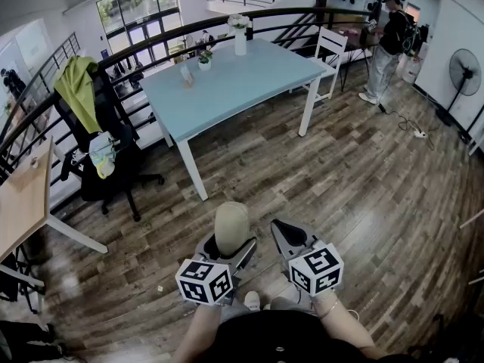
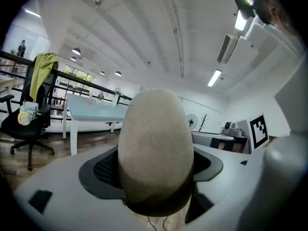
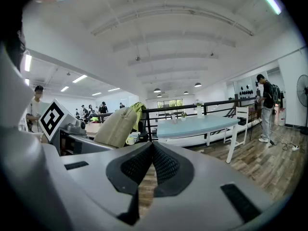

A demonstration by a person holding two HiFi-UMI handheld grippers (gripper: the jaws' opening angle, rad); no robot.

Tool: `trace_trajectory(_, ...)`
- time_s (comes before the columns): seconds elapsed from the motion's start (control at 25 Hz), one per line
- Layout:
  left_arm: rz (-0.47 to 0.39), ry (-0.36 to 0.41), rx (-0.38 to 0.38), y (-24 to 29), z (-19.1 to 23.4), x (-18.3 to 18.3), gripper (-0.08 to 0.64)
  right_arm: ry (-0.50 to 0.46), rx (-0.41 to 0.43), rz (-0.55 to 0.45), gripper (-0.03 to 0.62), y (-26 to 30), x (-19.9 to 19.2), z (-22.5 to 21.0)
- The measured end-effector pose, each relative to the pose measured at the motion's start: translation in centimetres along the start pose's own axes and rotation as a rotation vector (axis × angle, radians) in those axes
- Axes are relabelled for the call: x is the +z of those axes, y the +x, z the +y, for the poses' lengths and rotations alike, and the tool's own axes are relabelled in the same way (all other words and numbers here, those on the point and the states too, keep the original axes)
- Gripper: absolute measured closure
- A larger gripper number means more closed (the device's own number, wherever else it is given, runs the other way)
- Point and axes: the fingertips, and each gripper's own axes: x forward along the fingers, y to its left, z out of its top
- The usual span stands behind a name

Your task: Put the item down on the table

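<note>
The left gripper (image 1: 228,249) jaws gripped the beige item (image 1: 231,221); the right gripper (image 1: 290,238) jaws were closed, empty. Release was best only once it rested on the upper-centre bench (image 1: 249,82).

Black office chair (image 1: 113,174) — green jacket (image 1: 78,89) draped over it, white chair (image 1: 330,46), standing fan (image 1: 463,72), wood floor (image 1: 363,195).

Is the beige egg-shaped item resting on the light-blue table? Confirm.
No, the beige egg-shaped item is held in the left gripper, short of the light-blue table.
</note>
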Motion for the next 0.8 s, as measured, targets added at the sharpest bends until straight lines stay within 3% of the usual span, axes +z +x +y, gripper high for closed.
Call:
trace_trajectory(0.44,0.019,0.007,0.007,0.6,1.5,0.5,0.166,-0.012,0.016,-0.004,0.592,1.3,0.8,0.5)
trace_trajectory(0.8,0.003,0.046,-0.027,1.2,3.1,1.7,0.166,0.003,-0.034,-0.075,0.589,2.3,1.5,-0.3)
